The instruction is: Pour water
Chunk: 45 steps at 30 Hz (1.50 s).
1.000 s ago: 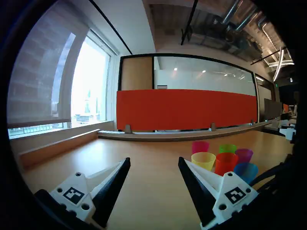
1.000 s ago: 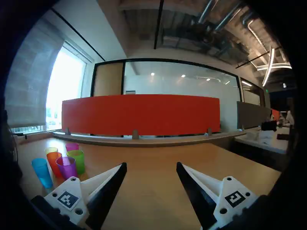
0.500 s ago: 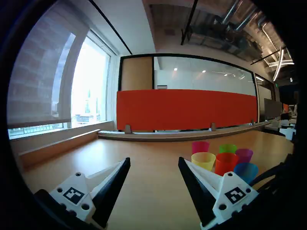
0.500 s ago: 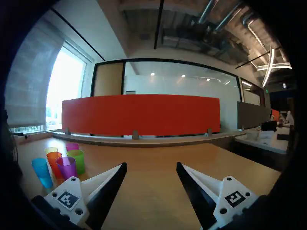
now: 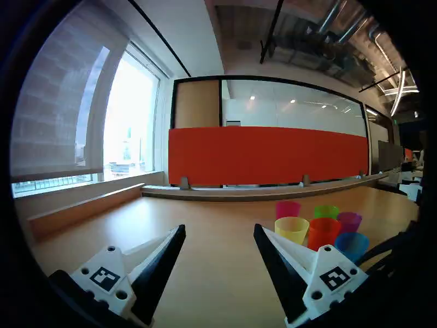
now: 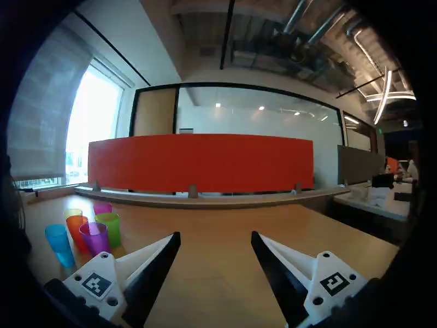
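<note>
Several translucent plastic cups stand upright in a tight cluster on a wooden table (image 5: pixel 218 229): yellow (image 5: pixel 291 228), orange (image 5: pixel 323 232), pink (image 5: pixel 287 209), green (image 5: pixel 326 211), purple (image 5: pixel 349 221) and blue (image 5: pixel 351 244). They sit right of my left gripper (image 5: pixel 219 232), which is open and holds nothing. In the right gripper view the same cups appear at the left: blue (image 6: pixel 58 242), orange (image 6: pixel 75 228), purple (image 6: pixel 95 236), green (image 6: pixel 109 227). My right gripper (image 6: pixel 215 238) is open with nothing between its fingers, to the right of the cups.
A long red divider panel (image 5: pixel 267 156) runs along the table's far edge, with a raised wooden ledge (image 5: pixel 82 208) and a bright window (image 5: pixel 128 131) on the left. Another desk with clutter (image 6: pixel 377 197) stands at the far right.
Both views have shifted very slightly; the cups stand as before and both grippers stay open.
</note>
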### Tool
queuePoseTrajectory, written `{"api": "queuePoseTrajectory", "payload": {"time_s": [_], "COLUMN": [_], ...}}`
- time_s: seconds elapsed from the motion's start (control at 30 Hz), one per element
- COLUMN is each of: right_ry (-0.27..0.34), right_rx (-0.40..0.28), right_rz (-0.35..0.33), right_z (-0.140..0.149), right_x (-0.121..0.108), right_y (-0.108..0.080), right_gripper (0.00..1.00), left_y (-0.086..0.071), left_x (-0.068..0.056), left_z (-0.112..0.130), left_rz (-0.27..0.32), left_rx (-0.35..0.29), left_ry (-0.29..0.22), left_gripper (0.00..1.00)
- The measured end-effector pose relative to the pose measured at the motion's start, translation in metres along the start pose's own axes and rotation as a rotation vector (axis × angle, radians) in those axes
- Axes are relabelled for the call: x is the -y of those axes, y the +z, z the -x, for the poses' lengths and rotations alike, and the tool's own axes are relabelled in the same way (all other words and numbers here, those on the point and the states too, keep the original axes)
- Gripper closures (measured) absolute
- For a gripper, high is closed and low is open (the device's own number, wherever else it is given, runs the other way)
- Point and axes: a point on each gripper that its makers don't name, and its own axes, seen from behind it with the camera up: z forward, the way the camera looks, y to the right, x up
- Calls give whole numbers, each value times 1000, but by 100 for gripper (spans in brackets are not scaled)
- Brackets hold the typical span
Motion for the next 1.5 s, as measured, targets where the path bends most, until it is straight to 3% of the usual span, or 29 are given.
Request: {"api": "queuePoseTrajectory", "payload": {"time_s": [0.47,0.7,0.9,1.3,1.5], "right_ry": [-31,-67,-73,-60,-67], "right_rx": [-14,-15,-26,-43,-36], "right_rz": [-5,-14,-24,-8,-2], "right_z": [-30,-48,-71,-110,-118], "right_x": [-2,2,6,0,-2], "right_y": [0,3,7,16,20], "right_gripper": [0,0,0,0,0], "left_y": [2,9,14,18,22], "left_x": [-7,-6,-8,-25,-26], "left_z": [-34,-45,-67,-112,-124], "left_rz": [28,38,55,128,153], "left_rx": [-25,-1,-21,-54,-49], "left_ry": [10,-1,13,16,2], "left_gripper": [8,8,8,8,8]}}
